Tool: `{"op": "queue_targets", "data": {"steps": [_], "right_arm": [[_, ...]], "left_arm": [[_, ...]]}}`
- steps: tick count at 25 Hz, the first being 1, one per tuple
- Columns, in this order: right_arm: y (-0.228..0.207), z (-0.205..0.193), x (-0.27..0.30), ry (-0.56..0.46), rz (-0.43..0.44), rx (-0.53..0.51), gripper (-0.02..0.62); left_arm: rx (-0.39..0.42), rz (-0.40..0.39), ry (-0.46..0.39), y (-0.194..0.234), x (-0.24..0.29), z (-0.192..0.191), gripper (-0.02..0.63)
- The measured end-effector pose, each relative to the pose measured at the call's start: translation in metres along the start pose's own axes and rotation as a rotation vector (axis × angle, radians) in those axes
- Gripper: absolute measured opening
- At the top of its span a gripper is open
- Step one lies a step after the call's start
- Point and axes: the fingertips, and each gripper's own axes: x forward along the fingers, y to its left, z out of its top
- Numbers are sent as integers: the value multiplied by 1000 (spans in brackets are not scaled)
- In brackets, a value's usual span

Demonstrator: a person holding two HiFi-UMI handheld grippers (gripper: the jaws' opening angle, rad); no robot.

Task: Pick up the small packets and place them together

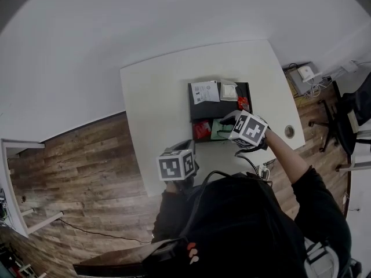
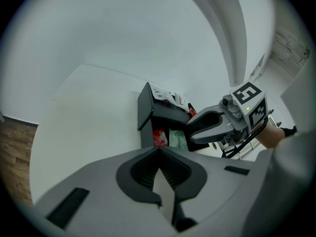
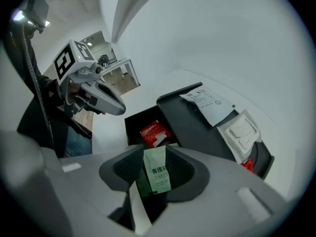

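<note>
A black box stands on the white table. In its open compartment a red packet and a green packet lie side by side. My right gripper hovers open just over the green packet, which shows in the gap between its jaws, and the pads stand apart from it. The left gripper waits near the table's front edge, tips together, holding nothing. Another small red packet lies at the box's right end.
The box's raised lid carries a white printed sheet and a white blister pack. A round cable hole sits near the table's right edge. An office chair stands on the wooden floor at the right.
</note>
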Motion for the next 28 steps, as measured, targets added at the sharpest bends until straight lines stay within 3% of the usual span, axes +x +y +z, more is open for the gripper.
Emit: {"op": "queue_targets", "data": {"steps": [11, 20, 28], "right_arm": [[-1, -18, 29, 98, -17, 23, 135], [-14, -21, 38, 150, -150, 11, 133], [-21, -29, 44, 197, -176, 116, 105]], "left_arm": [[-8, -5, 2, 5, -2, -3, -2], [-8, -27, 17, 5, 4, -7, -2], [1, -28, 21, 7, 2, -4, -2]]}}
